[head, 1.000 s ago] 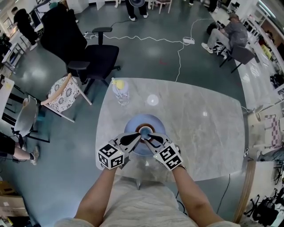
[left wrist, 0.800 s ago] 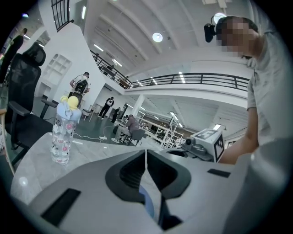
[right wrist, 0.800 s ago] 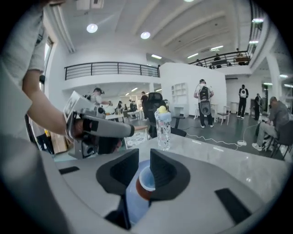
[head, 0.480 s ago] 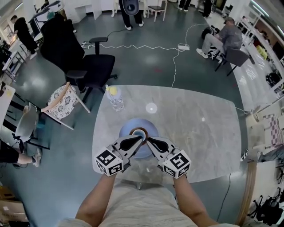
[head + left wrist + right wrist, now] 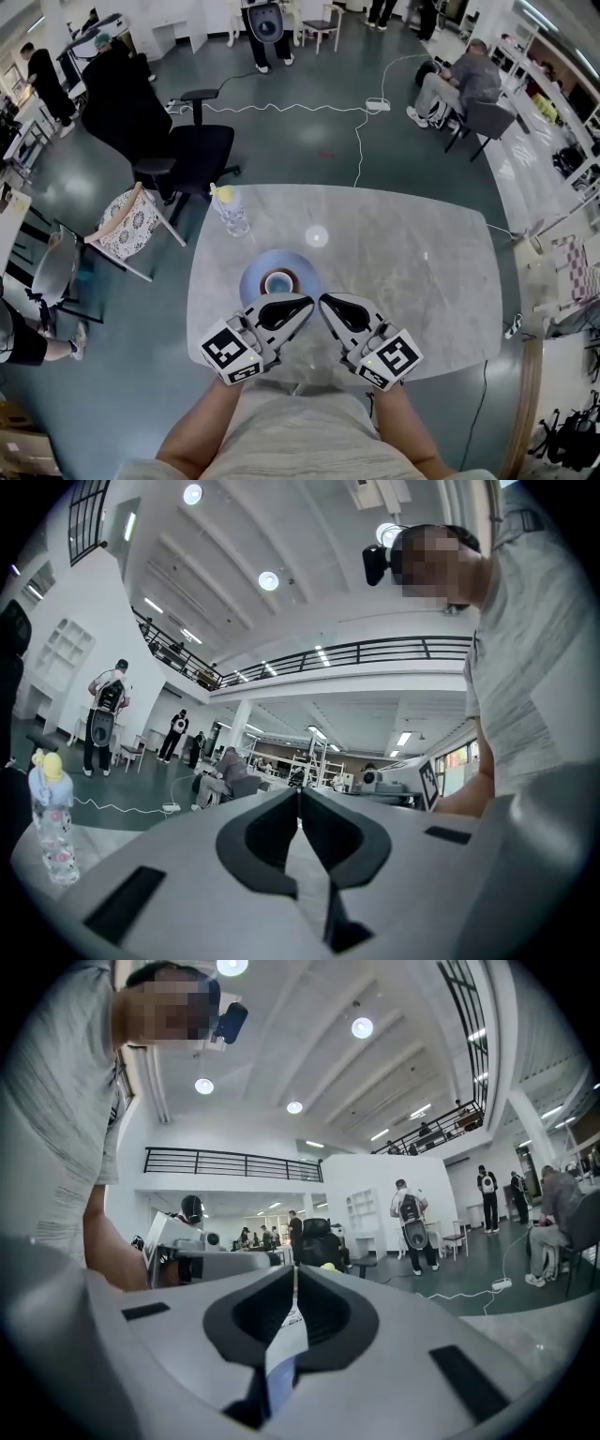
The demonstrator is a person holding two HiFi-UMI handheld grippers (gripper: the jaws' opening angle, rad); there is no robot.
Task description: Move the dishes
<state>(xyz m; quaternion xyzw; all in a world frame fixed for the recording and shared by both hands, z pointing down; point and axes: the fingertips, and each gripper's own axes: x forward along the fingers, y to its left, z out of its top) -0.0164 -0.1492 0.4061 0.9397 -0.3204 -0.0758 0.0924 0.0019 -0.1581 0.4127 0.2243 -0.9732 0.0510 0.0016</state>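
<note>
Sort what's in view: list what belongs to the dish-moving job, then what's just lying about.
For the job:
- blue plate
- cup standing on the plate

Lying about:
- water bottle with yellow cap, at the table's far left corner
- black office chair
- patterned chair

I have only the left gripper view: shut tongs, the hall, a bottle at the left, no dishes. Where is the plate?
Observer: In the head view the round blue plate lies on the grey marble table, just past the tips of the left tongs, which hold nothing.
Operator: Anything on it?
Observer: A small brown-rimmed cup stands at its middle.
Operator: And the right tongs?
Observer: The right tongs have just been closing. The right gripper view shows them tip to tip with nothing between.
</note>
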